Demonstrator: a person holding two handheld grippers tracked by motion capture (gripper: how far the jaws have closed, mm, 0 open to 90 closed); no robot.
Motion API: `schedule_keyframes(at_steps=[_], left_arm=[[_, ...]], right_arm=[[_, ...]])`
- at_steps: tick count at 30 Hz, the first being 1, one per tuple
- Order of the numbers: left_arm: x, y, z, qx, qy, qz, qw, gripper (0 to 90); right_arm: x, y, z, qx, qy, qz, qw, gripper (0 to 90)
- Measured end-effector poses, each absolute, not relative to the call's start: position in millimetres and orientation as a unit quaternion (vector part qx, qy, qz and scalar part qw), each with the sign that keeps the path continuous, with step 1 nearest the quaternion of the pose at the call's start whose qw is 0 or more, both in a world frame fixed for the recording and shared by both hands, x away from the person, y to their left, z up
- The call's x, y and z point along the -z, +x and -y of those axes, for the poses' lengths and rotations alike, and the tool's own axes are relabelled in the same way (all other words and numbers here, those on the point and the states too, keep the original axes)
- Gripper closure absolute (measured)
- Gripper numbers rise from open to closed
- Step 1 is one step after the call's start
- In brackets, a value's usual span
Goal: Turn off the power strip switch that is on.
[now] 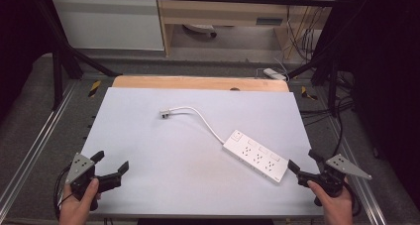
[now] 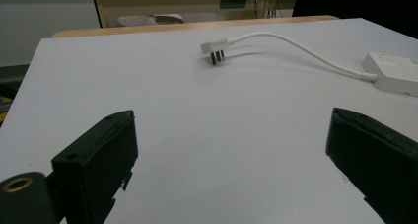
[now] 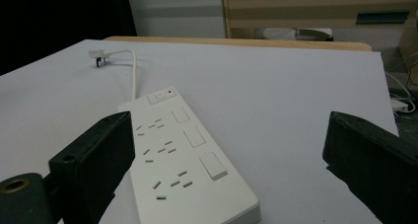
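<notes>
Resting on the white rectangular tabletop (image 1: 163, 150), the white plastic power strip (image 1: 255, 156) with three rows of sockets and three rocker switches lies at an angle in the right half, its near end just ahead of your right tool (image 1: 303, 165). From its far end a thin white cable (image 1: 205, 120) curves toward the middle of the tabletop and ends in a flat white plug (image 1: 165, 113) lying on its side, its prongs visible in the left gripper view. Your right tool, held at the near right edge, has its jaws spread wide with nothing between them; in the right gripper view the strip's near end lies between and below the two black jaws, untouched. Your left tool (image 1: 110, 164), held at the near left corner, is likewise released, jaws wide apart over bare tabletop, well apart from plug and strip.
</notes>
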State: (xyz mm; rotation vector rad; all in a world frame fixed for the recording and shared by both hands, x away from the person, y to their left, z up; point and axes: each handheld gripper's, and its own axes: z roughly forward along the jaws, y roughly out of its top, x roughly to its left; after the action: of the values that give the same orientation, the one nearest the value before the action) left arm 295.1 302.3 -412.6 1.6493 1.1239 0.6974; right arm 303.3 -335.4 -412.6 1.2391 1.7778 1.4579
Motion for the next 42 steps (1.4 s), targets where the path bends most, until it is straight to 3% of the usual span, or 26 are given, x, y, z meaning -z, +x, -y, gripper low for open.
schedule_keyframes(at_steps=[6,15,30,35,42], left_arm=[[413,295,-301,-0.287,0.683,-0.46,0.49,5.4],[413,296,-301,-0.287,0.683,-0.46,0.489,5.4],[414,296,-301,-0.287,0.683,-0.462,0.487,5.5],[414,296,-301,-0.288,0.685,-0.461,0.486,5.5],[415,297,-301,-0.288,0.686,-0.46,0.484,5.5]], right_arm=[[408,301,335,-0.526,0.46,-0.66,0.276,9.2],[397,302,334,-0.523,0.461,-0.659,0.282,3.1],[376,310,324,-0.522,0.452,-0.662,0.292,6.8],[375,314,320,-0.521,0.451,-0.662,0.294,12.1],[374,318,310,-0.51,0.442,-0.674,0.301,30.2]])
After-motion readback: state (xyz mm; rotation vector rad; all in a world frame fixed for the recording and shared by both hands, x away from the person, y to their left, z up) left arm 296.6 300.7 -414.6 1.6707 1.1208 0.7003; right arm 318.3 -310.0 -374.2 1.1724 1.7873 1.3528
